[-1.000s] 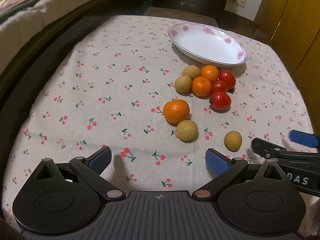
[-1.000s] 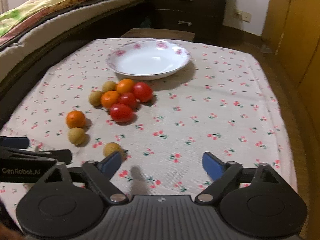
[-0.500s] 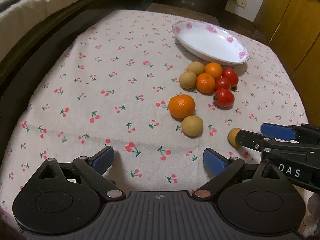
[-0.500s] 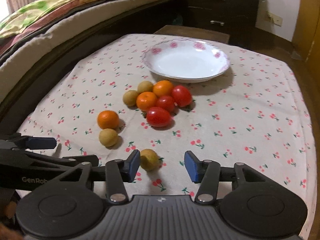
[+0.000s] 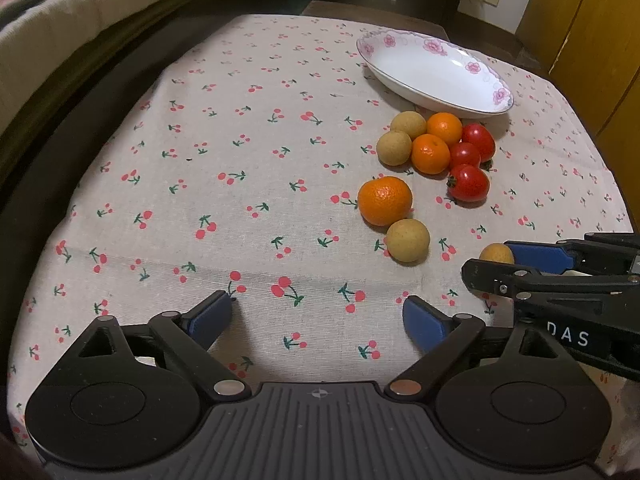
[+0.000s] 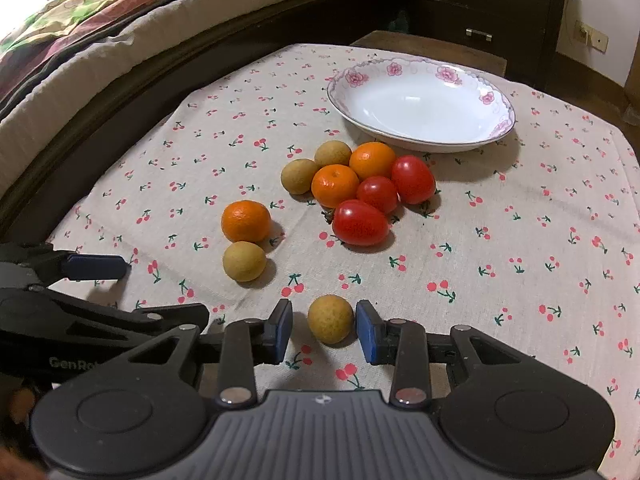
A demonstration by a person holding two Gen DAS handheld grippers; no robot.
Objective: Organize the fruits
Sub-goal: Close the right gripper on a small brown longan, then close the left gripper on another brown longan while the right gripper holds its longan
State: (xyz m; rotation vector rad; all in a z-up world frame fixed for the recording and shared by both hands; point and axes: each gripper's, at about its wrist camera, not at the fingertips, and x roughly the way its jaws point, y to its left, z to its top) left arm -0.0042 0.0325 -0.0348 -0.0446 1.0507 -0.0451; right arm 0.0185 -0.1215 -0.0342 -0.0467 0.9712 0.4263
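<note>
A small tan round fruit lies on the cherry-print tablecloth between the blue pads of my right gripper. Its jaws are closing: the right pad is almost at the fruit and a gap shows on the left side. In the left wrist view that fruit peeks out behind the right gripper's fingers. My left gripper stands open over bare cloth, holding nothing. An orange and another tan fruit sit together farther up the cloth. Beyond them is a cluster of tan fruits, oranges and tomatoes.
A white plate with pink flowers stands at the far side of the table, just past the cluster. A bed runs along the left. Dark drawers and wooden cabinet doors stand beyond the far edge.
My right gripper has swung toward the lone tan fruit and its jaws have narrowed from wide to close around it. The left gripper has stayed open, nearly in place.
</note>
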